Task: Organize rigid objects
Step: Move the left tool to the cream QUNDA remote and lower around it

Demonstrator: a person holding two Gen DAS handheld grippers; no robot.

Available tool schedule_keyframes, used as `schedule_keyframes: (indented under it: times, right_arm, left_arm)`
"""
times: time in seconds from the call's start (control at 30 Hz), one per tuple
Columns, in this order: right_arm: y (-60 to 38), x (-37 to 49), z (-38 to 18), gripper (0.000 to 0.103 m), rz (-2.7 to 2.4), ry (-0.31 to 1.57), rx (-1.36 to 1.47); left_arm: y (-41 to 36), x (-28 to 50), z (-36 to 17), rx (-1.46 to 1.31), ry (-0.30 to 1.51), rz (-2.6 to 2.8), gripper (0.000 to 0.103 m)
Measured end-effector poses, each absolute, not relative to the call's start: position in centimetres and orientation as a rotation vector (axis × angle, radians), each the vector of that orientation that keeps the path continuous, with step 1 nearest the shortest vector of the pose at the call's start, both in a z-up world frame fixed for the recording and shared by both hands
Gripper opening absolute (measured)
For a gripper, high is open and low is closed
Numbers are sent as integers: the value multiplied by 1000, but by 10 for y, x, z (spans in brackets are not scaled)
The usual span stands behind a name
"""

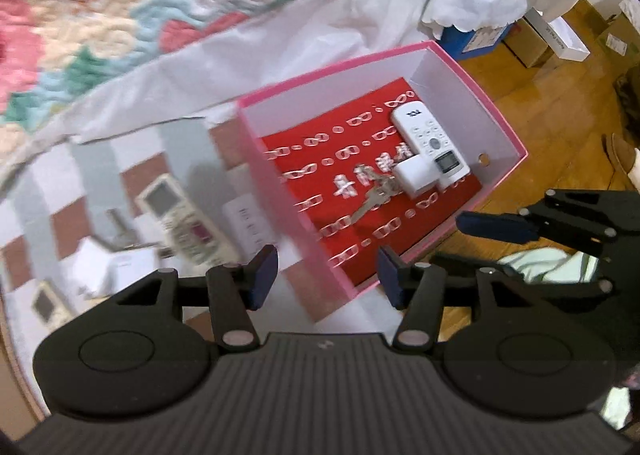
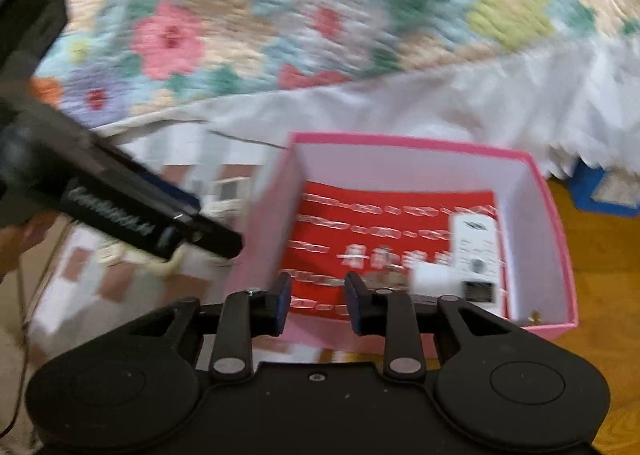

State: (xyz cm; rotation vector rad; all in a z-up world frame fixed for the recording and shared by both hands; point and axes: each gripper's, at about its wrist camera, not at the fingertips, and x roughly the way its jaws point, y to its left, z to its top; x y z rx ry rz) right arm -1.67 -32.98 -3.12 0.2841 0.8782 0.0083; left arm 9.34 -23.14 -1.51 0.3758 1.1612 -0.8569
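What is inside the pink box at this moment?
The pink box holds a white remote, a white charger block and keys on a red patterned sheet. Whatever lies beneath them is hidden.

You are working in a home bedroom, on the floor beside a bed. At twelve o'clock in both wrist views lies a quilted bedspread (image 2: 304, 15) patterned with pastel flowers, and a white bed skirt (image 1: 320, 27) hangs below it to the wooden floor (image 1: 552, 123). At two o'clock in the left wrist view, cardboard boxes (image 1: 532, 43) and a blue box (image 1: 476, 39) sit stowed against the wall. At nine o'clock there, a checked cloth (image 1: 100, 183) carries household remotes (image 1: 176, 215), blurred.
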Motion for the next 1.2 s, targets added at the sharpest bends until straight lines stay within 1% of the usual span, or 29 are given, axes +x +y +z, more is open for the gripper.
schedule_keyframes:
  times: [0.13, 0.27, 0.37, 0.47, 0.6, 0.63, 0.67, 0.7, 0.73, 0.77, 0.87, 0.93, 1.0, 1.2]
  right_arm:
    - [-298, -15, -8, 38, 139, 872, 253]
    - [-269, -8, 4, 39, 253, 845, 247]
    - [-253, 2, 9, 40, 340, 827, 258]
    - [-232, 16, 13, 43, 421, 816, 217]
    - [-205, 34, 11, 46, 507, 800, 153]
    - [-199, 39, 8, 48, 527, 796, 146]
    - [-194, 45, 4, 54, 539, 791, 142]
    - [-190, 49, 0, 65, 544, 789, 137]
    - [-185, 55, -6, 71, 547, 790, 130]
    - [-180, 60, -12, 74, 548, 793, 120]
    - [-168, 76, -33, 74, 568, 799, 122]
    - [-161, 86, -48, 74, 573, 792, 118]
    - [-153, 94, -61, 74, 542, 759, 61]
    - [-136, 118, -96, 74, 589, 768, 63]
  left_arm:
    - [-191, 94, 2, 364, 1157, -831, 54]
    - [-142, 97, 12, 320, 1150, -762, 54]
    - [-108, 101, 16, 283, 1139, -702, 54]
    - [-76, 106, 19, 266, 1114, -646, 54]
    - [-37, 125, 13, 163, 1123, -587, 55]
    - [-30, 129, 10, 142, 1123, -579, 55]
    - [-24, 131, 9, 138, 1109, -572, 56]
    - [-19, 133, 7, 150, 1084, -570, 61]
    - [-17, 134, 4, 160, 1071, -570, 64]
    - [-14, 137, 0, 161, 1064, -567, 65]
    - [-5, 150, -16, 145, 1080, -532, 65]
    - [1, 158, -28, 150, 1076, -495, 70]
    - [8, 167, -45, 139, 1073, -452, 72]
    - [38, 195, -92, 28, 1104, -353, 72]
